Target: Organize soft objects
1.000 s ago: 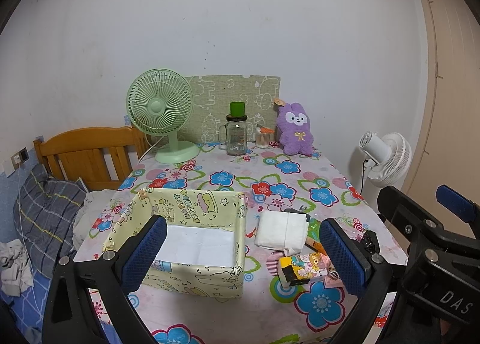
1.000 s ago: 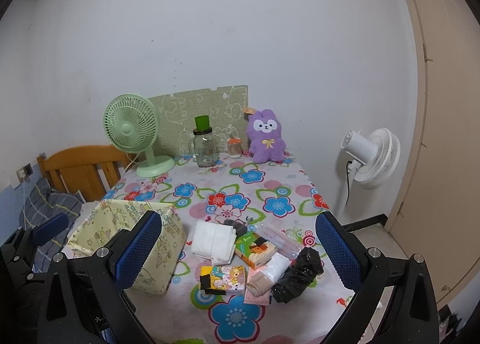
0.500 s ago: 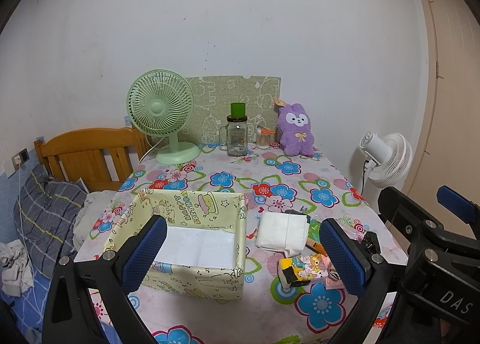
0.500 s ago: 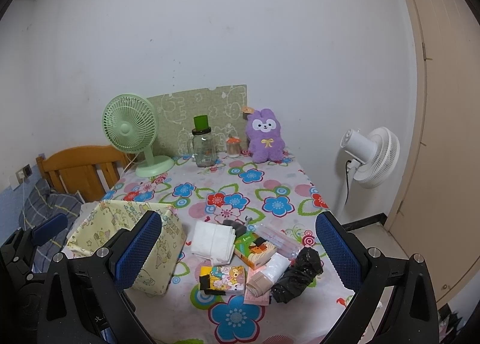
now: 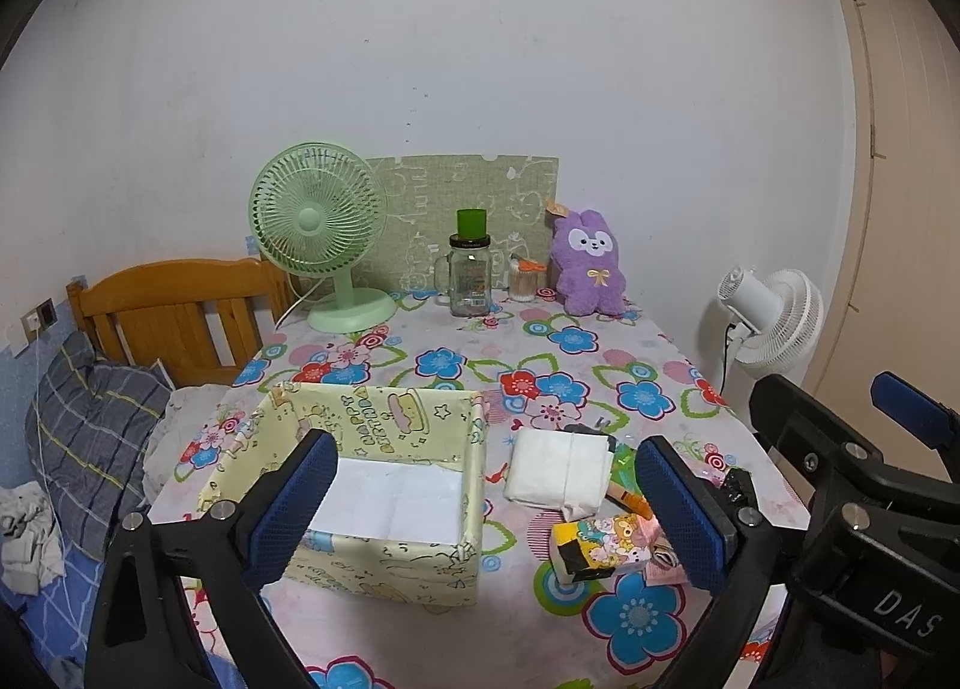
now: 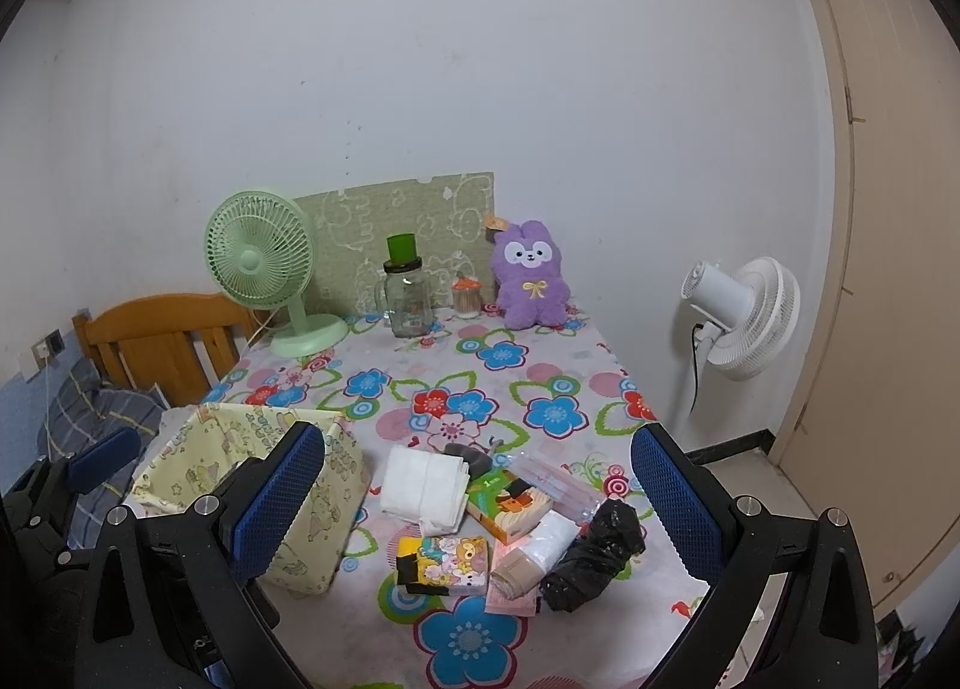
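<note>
glossy printed tablecloth (image 6: 528, 389), fuzzy purple plush (image 6: 531, 284), clear glass jar (image 6: 408, 302), crinkled black plastic bag (image 6: 591, 560).

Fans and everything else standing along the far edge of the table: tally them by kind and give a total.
Fans: 1, green desk fan
Jars: 2, glass mug jar, small swab jar
Plush toys: 1, purple plush
Boards: 1, green board
Total: 5
The white fan stands off the table.
</note>
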Demonstrator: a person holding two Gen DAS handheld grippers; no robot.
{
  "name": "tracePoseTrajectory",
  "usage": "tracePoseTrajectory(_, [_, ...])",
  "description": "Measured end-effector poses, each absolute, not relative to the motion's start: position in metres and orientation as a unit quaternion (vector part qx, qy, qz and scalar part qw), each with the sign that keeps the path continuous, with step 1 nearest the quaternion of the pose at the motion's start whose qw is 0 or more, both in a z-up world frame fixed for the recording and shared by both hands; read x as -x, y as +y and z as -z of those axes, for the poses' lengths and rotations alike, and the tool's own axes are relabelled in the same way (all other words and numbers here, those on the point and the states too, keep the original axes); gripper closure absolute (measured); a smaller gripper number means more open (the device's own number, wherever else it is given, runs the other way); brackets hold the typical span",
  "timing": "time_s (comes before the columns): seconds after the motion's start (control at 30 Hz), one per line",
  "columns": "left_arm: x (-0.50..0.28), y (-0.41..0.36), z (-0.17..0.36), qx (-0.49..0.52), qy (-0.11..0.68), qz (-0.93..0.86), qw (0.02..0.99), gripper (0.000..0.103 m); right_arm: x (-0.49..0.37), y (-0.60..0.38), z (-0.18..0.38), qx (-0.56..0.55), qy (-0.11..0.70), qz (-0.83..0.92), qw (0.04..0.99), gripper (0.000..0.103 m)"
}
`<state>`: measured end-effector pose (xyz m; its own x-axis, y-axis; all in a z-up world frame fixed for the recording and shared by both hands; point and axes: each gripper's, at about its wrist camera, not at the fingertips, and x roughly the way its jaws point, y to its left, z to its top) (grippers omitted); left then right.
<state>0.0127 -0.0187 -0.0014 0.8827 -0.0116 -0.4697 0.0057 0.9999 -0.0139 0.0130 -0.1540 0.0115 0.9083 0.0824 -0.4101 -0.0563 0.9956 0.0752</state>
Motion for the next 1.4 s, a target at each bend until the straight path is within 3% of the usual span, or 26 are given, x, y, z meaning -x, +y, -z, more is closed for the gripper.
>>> tracePoseTrajectory(0.53, [-0.034,-0.059,0.03,-0.01,0.262,0.038,0.964,0.006,-0.038,-0.173,0.013,-0.026,0.221,-0.025,0.975,0.004])
tracePoseTrajectory(1.4, [-0.107,-0.101,0.095,-0.023,0.338,0.029,0.941,0.011,-0.11,-0.203,0.082,-0.057,0.318,-0.005,0.946,0.013])
